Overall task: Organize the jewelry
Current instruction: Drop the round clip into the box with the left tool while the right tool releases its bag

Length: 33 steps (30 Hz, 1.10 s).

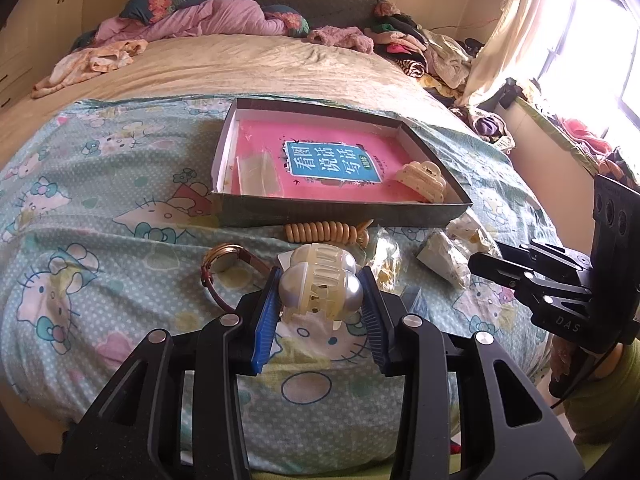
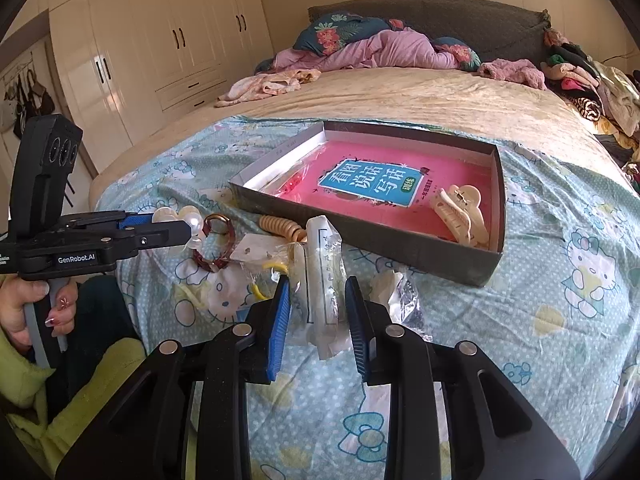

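Observation:
My left gripper [image 1: 322,280] is shut on a pearly white hair claw [image 1: 320,292], held above the cartoon-cat bedsheet. From the right wrist view the same gripper [image 2: 176,228] comes in from the left with the claw [image 2: 188,220] at its tip. My right gripper [image 2: 318,286] is shut on a clear plastic packet [image 2: 324,292] with a white item inside, held just off the sheet. Behind both stands a shallow dark box [image 1: 344,210] [image 2: 400,248] with a pink book in its bottom, a cream hair claw [image 1: 424,180] [image 2: 460,212] and a clear bag [image 1: 258,174].
On the sheet before the box lie a brown-strap watch [image 1: 228,264], a wooden bead bracelet [image 1: 320,232] [image 2: 280,228] and crumpled packets [image 1: 444,256] [image 2: 396,292]. Clothes are heaped at the bed's far end. A person's hand [image 2: 36,308] grips the left handle.

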{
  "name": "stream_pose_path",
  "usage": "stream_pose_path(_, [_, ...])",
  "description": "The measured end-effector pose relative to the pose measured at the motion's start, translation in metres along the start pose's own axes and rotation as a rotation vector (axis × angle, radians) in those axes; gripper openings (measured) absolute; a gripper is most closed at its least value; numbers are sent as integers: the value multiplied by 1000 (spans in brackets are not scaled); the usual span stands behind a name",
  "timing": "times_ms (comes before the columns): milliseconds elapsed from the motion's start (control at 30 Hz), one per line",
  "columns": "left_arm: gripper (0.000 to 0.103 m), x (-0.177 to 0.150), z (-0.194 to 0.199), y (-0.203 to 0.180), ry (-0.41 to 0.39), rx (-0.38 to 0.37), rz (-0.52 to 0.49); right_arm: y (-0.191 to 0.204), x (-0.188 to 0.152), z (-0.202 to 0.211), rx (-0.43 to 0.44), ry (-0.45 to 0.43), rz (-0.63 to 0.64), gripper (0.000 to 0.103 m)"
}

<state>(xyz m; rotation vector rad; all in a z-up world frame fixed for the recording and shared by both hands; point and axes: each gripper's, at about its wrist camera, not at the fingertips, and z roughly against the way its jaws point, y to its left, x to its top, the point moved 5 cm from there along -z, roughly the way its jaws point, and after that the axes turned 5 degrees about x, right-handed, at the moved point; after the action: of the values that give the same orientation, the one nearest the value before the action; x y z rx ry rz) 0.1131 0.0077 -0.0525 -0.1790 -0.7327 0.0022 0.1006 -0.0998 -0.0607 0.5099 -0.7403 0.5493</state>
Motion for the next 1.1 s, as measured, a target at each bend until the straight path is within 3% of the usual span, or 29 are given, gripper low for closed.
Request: stream_pose_path(1100, [30,74,-17,-8,-68,-17,-28,-25,66,7,-24,-141,17,26])
